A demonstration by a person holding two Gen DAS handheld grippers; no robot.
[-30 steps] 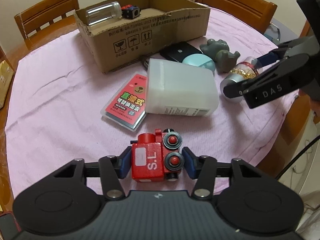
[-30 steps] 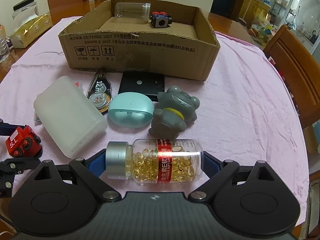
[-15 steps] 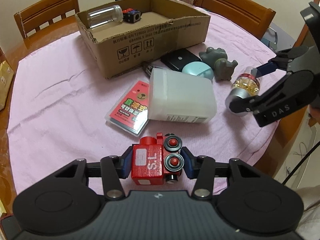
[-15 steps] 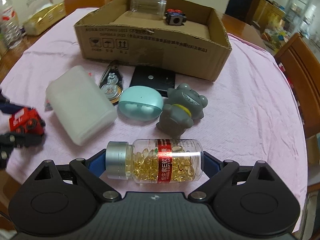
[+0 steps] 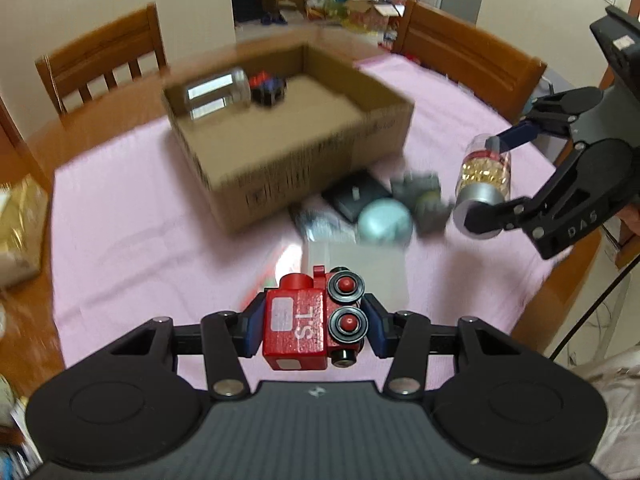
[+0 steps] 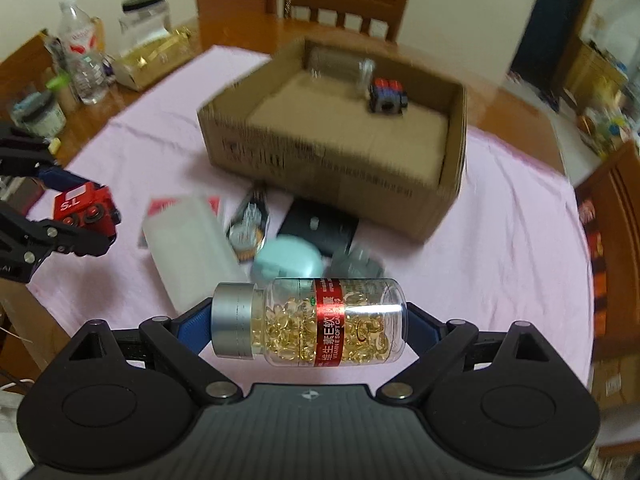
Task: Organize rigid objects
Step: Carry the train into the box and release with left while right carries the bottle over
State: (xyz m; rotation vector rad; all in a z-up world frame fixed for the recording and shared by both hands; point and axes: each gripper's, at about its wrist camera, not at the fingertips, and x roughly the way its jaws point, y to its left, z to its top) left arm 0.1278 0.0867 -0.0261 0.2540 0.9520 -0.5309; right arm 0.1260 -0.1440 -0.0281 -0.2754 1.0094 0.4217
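My left gripper [image 5: 314, 326] is shut on a red toy train [image 5: 304, 320] marked "S.L" and holds it in the air above the pink cloth. It also shows at the left of the right wrist view [image 6: 86, 210]. My right gripper [image 6: 310, 328] is shut on a clear capsule bottle [image 6: 320, 326] with a silver cap, held lying sideways in the air. The bottle also shows in the left wrist view [image 5: 484, 176]. An open cardboard box [image 5: 304, 152] stands ahead and holds a clear jar [image 5: 216, 94] and a small dark cube toy [image 5: 268, 88].
On the pink cloth [image 5: 132, 216] lie a white plastic container [image 6: 192, 248], a red card [image 6: 160, 206], a tape measure [image 6: 248, 228], a black case [image 6: 318, 228], a mint case [image 6: 286, 264] and a grey figurine [image 5: 424, 196]. Wooden chairs [image 5: 104, 64] ring the table. Bottles and jars [image 6: 80, 64] stand far left.
Both grippers have risen with their loads, the train and the capsule bottle now well above the cloth, and moved toward the cardboard box. The view is blurred by motion.
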